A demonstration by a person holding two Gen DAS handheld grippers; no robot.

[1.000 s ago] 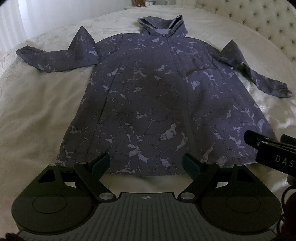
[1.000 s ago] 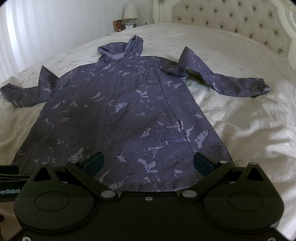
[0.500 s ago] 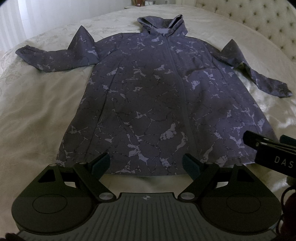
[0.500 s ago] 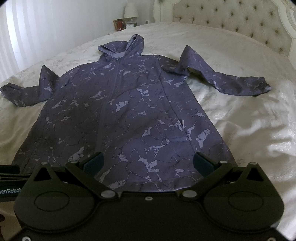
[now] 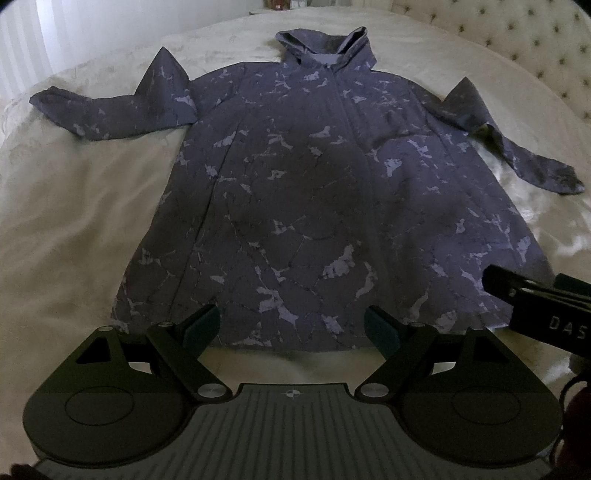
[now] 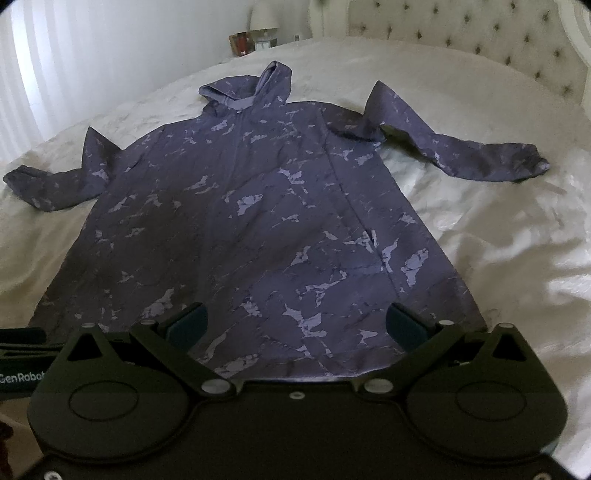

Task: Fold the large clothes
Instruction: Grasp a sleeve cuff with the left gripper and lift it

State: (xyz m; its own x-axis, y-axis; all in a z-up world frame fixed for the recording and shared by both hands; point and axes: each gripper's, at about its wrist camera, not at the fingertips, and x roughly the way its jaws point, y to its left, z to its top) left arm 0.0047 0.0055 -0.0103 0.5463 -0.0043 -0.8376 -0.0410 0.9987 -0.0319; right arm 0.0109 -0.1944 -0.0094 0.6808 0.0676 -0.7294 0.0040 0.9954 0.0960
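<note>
A large purple hooded jacket with a pale marbled print lies flat, front up, on the bed, hood at the far end and both sleeves spread sideways. It also shows in the right wrist view. My left gripper is open and empty, just above the jacket's near hem. My right gripper is open and empty, over the hem's right part. The right gripper's body shows at the left wrist view's right edge.
The cream bedspread surrounds the jacket on all sides. A tufted headboard stands at the far right. A nightstand with a lamp and curtains are beyond the bed.
Both views have shifted slightly; the jacket sits a touch lower and closer in frame. Both grippers stay open and nothing has been grasped.
</note>
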